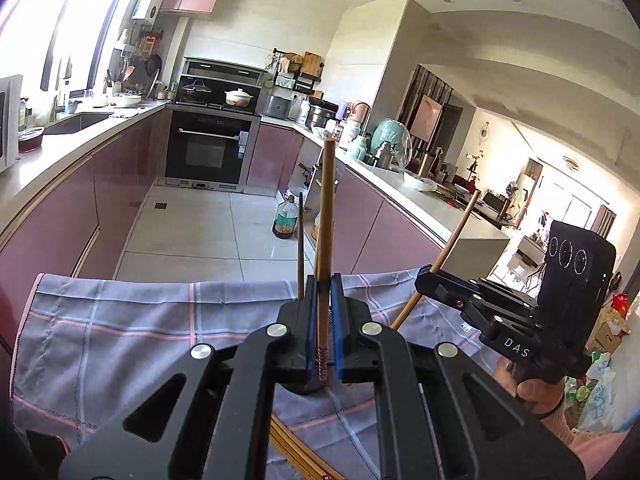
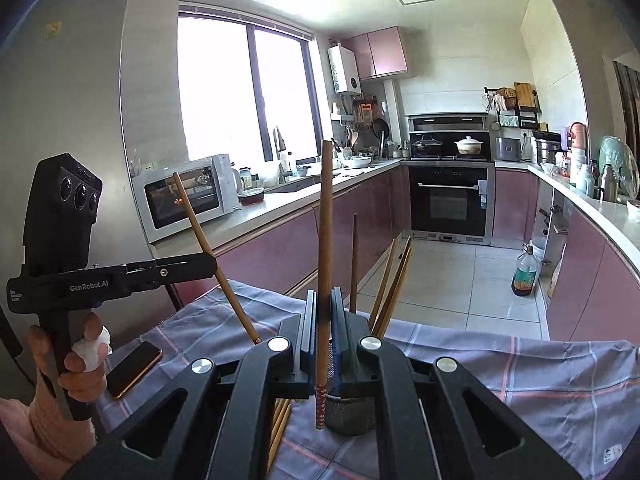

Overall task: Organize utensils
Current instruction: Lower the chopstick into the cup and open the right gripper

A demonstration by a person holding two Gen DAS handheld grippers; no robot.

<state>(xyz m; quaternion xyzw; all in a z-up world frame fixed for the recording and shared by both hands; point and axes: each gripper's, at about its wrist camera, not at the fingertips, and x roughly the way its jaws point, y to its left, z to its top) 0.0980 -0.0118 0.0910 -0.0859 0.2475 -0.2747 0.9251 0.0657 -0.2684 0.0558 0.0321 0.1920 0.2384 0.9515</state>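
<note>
My left gripper [image 1: 324, 282] is shut on a brown chopstick [image 1: 325, 216] that stands nearly upright, its patterned end below the jaws. To its right, my right gripper [image 1: 423, 273] is shut on a second chopstick [image 1: 456, 240], which leans right. In the right wrist view that right gripper [image 2: 324, 295] clamps the second chopstick [image 2: 325, 220] above a metal mesh holder [image 2: 350, 412]. Several chopsticks [image 2: 390, 280] stand in the holder. At the left of that view, the left gripper [image 2: 210, 259] carries its slanted chopstick [image 2: 200, 232]. Loose chopsticks [image 2: 280, 420] lie on the checked cloth [image 2: 520, 380].
A phone [image 2: 134, 368] lies on the cloth near the left hand. A microwave [image 2: 184, 196] stands on the counter at the left. Beyond the cloth's far edge are the tiled floor and an oil bottle [image 2: 525, 276]. Pink cabinets run along both sides.
</note>
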